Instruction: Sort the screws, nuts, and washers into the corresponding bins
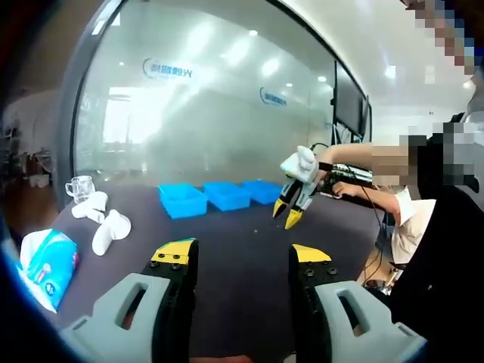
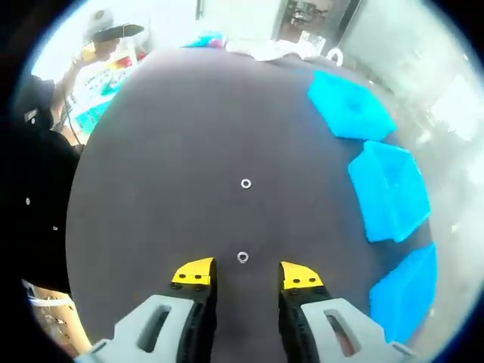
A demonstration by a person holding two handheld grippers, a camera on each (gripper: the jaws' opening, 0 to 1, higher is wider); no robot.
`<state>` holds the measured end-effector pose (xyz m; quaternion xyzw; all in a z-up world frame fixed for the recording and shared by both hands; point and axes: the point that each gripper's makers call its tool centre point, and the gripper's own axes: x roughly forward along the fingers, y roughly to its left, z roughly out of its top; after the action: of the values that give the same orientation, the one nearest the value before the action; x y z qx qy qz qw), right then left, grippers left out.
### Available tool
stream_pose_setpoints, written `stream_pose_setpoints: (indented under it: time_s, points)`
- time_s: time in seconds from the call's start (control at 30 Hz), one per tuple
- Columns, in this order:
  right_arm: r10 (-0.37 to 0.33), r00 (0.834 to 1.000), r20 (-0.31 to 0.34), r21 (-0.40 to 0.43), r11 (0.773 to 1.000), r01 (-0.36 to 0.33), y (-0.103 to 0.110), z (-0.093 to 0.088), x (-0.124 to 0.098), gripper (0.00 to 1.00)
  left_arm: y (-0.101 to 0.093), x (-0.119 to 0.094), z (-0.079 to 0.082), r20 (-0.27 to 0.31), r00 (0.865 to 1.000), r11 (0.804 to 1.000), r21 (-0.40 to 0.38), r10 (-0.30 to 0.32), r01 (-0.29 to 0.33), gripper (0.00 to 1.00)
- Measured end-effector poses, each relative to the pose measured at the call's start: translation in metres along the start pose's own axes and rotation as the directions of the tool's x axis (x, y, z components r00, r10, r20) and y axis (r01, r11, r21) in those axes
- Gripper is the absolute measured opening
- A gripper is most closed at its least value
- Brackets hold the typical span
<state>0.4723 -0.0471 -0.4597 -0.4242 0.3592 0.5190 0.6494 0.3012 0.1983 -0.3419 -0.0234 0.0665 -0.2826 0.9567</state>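
A dark table [image 2: 151, 151] took up most of both views. The left gripper view also took in a glass wall [image 1: 197, 113] behind the far edge and a seated person [image 1: 423, 227] at the right. Three blue bins [image 1: 219, 197] stood in a row along the far side in that view; in the right gripper view the same bins [image 2: 389, 189] ran down the right edge from above, the lowest one cut off by the rim, and what lay inside any of them could not be made out.

The left gripper [image 1: 242, 257] was held above bare tabletop with its jaws well apart. The right gripper [image 2: 243, 274] had its jaws apart too, held over the table; it also appeared in the left gripper view [image 1: 290, 212], hanging in the air near the bins with its yellow tips pointing down.

Only the right gripper view showed the small parts. One ring-shaped piece [image 2: 243, 257] lay just ahead of the gap between the jaw tips, and a second [image 2: 246, 183] lay farther out, apart from it. Both were too small to tell nut from washer.

At the table's left end in the left gripper view sat a packet of tissues [image 1: 47, 265], white controllers [image 1: 102, 219] and a clear cup [image 1: 79, 187].
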Motion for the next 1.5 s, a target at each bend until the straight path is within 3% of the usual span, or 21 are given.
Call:
stream_pose_setpoints:
  time_s: [0.43,0.57,0.87,1.0,1.03,1.5]
  points:
    - [0.024,0.999,-0.021,0.041,0.999,-0.023,0.005,0.0,0.007,0.18,0.003,-0.001,-0.003,-0.001,1.0,1.0,-0.006,0.008,-0.008,0.48]
    - [0.064,0.998,0.008,0.141,0.988,-0.065,0.01,0.004,0.008,0.13,0.003,-0.001,-0.002,-0.002,1.0,1.0,-0.003,0.009,-0.009,0.48]
    - [0.095,0.996,-0.002,0.193,0.977,-0.092,0.008,-0.001,0.011,0.1,0.002,-0.002,-0.002,0.0,1.0,1.0,-0.004,0.011,-0.011,0.47]
    - [0.091,0.996,-0.006,0.173,0.981,-0.089,0.007,0.0,0.011,0.07,0.002,-0.001,-0.001,0.0,1.0,1.0,-0.004,0.01,-0.01,0.47]
    - [0.089,0.996,-0.008,0.167,0.982,-0.086,0.007,0.0,0.011,0.01,0.002,-0.001,-0.001,0.001,1.0,1.0,-0.005,0.009,-0.009,0.47]
    - [0.059,0.998,-0.006,0.134,0.989,-0.058,0.008,-0.001,0.005,0.01,0.001,-0.003,0.002,0.005,1.0,1.0,0.001,0.011,-0.011,0.47]
